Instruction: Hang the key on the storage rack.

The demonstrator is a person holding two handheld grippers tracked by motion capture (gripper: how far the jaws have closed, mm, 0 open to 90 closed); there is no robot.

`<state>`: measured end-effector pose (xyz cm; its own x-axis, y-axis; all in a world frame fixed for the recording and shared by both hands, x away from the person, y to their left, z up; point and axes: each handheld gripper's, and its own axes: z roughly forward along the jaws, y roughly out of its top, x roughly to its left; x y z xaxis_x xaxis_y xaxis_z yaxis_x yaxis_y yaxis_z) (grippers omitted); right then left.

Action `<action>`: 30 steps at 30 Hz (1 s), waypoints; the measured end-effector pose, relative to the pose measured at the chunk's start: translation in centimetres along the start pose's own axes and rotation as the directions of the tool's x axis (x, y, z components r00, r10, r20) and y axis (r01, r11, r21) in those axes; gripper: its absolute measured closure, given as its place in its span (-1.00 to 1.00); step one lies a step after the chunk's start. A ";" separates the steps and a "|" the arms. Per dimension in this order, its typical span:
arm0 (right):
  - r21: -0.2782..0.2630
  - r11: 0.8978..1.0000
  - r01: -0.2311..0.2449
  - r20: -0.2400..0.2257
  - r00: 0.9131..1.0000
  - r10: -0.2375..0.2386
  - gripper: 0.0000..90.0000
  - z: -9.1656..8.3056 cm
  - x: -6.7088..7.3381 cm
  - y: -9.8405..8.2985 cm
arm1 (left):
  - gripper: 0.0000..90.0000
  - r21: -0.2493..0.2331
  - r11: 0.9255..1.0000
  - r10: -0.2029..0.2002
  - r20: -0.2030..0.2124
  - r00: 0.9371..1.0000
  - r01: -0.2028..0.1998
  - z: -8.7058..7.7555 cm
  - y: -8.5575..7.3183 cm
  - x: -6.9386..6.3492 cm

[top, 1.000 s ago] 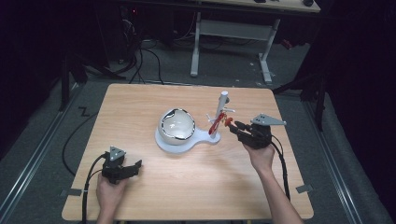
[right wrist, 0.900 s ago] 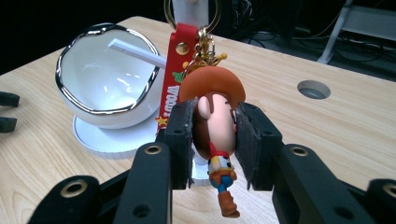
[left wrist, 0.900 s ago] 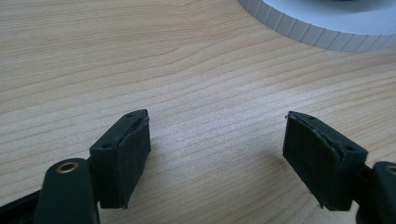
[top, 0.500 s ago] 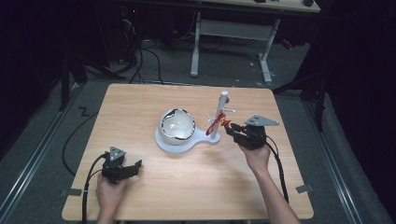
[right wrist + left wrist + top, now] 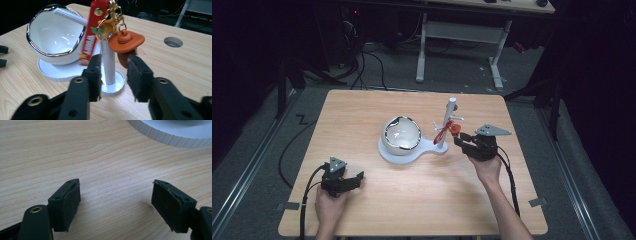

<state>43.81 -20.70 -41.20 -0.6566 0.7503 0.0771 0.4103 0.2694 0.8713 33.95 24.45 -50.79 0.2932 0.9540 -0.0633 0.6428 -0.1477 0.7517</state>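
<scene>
A: Item one, the keychain (image 5: 110,30): a red strap, brass ring and orange hat charm, hanging from a peg on the white stand (image 5: 108,62) beside the white bowl (image 5: 53,35) on the counter (image 5: 412,200).

B: Item two, the right gripper (image 5: 113,72)?

A: Jaws parted by a narrow gap, empty, level with the post. The charm hangs just above and slightly beyond the tips; the strap's lower end sits close to the left-hand jaw in the right gripper view. I cannot tell whether they touch.

B: Item three, the left gripper (image 5: 116,202)?

A: Jaws spread wide over bare wood, holding nothing, parked near the counter's front edge, well apart from the stand; the stand's ribbed base shows at the top of its view.

B: Handling note for the step?

A: My judgement: raise the right jaws so that they bracket the ring or the strap rather than the post, close gently, then lift up and off the peg. Pinching the post would tip the stand.
</scene>
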 end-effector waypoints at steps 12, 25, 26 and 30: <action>-0.008 1.000 -0.006 0.028 1.000 0.007 0.10 -1.8 -0.1 -1.9 | -0.47 0.001 1.000 0.001 -0.001 1.000 -0.001 0.0 0.0 0.0; -0.023 0.998 -0.056 0.047 0.997 0.057 0.14 -3.6 -0.5 -4.6 | -0.47 0.000 1.000 0.002 -0.002 1.000 -0.002 0.0 0.0 0.0; -0.021 0.998 -0.060 0.049 0.997 0.061 0.14 -3.6 -0.5 -4.8 | -0.47 0.000 1.000 0.002 -0.002 1.000 -0.002 0.0 0.0 0.0; -0.021 0.997 -0.076 0.055 0.996 0.077 0.15 -3.9 -0.6 -5.4 | -0.47 0.000 1.000 0.002 -0.001 1.000 -0.002 0.0 0.0 0.0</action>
<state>39.49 -24.97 -44.06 -0.5874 0.8009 0.1168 0.4456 0.1995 0.8727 33.95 24.42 -50.80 0.2935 0.9540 -0.0612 0.6426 -0.1495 0.7515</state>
